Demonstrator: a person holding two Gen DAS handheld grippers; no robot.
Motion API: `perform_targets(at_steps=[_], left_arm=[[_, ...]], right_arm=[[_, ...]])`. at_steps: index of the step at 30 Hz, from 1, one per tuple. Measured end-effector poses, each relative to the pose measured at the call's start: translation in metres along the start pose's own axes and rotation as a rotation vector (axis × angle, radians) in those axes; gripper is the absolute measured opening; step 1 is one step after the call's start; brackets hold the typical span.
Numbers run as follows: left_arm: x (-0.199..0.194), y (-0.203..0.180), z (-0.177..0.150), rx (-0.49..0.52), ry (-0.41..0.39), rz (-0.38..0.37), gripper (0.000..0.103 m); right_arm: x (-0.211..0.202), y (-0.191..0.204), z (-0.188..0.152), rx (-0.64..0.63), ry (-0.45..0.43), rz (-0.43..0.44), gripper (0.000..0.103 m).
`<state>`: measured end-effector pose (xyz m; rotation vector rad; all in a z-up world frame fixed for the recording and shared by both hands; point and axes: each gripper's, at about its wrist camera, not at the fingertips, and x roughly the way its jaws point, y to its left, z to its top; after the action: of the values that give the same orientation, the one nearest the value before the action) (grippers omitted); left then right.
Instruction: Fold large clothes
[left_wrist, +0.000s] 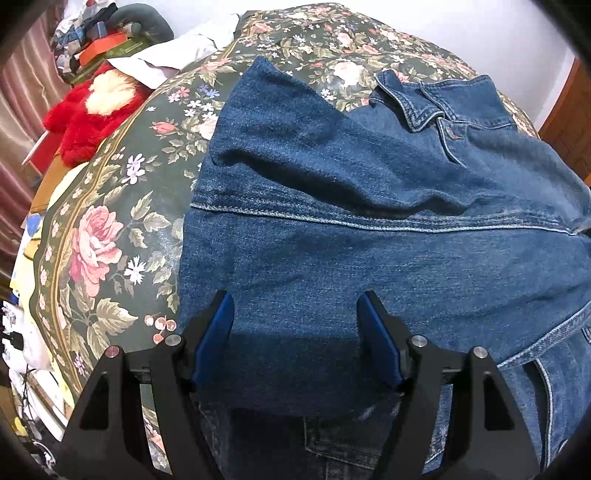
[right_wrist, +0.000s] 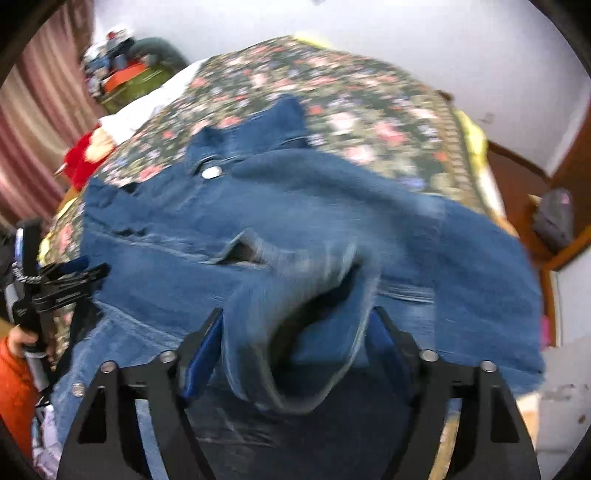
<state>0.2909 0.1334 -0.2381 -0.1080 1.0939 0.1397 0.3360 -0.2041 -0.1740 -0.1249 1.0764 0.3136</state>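
Observation:
A blue denim jacket (left_wrist: 369, 240) lies spread on a bed with a floral cover (left_wrist: 103, 229), one sleeve folded across its body, collar at the far right. My left gripper (left_wrist: 295, 306) is open and empty, hovering over the jacket's near part. In the right wrist view the jacket (right_wrist: 184, 229) shows with its collar and a metal button at the far side. A sleeve cuff (right_wrist: 295, 332) lies between the spread fingers of my right gripper (right_wrist: 295, 325); the frame is blurred and the jaws stand wide apart. The left gripper also shows in the right wrist view (right_wrist: 74, 277), at the left edge.
A red plush toy (left_wrist: 85, 118), a white pillow (left_wrist: 173, 55) and a pile of boxes and clothes (left_wrist: 99, 40) sit at the bed's far left. Pink curtains (right_wrist: 40, 122) hang on the left. A wooden bed frame (right_wrist: 524, 184) and a grey bag (right_wrist: 554, 218) are at right.

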Motion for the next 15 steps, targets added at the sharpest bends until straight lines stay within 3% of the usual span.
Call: perform_targets(at_steps=[3, 8, 15], left_arm=[[0.000, -0.001, 0.000, 0.002, 0.003, 0.008, 0.070], [-0.002, -0.002, -0.002, 0.000, 0.016, 0.024, 0.070], [-0.015, -0.011, -0.010, 0.044, 0.038, 0.044, 0.070]], right_arm=[[-0.011, -0.012, -0.004, 0.043, 0.014, 0.038, 0.088], [-0.029, -0.008, 0.001, 0.011, -0.034, 0.006, 0.091], [0.015, -0.006, -0.013, 0.053, 0.113, 0.056, 0.093]])
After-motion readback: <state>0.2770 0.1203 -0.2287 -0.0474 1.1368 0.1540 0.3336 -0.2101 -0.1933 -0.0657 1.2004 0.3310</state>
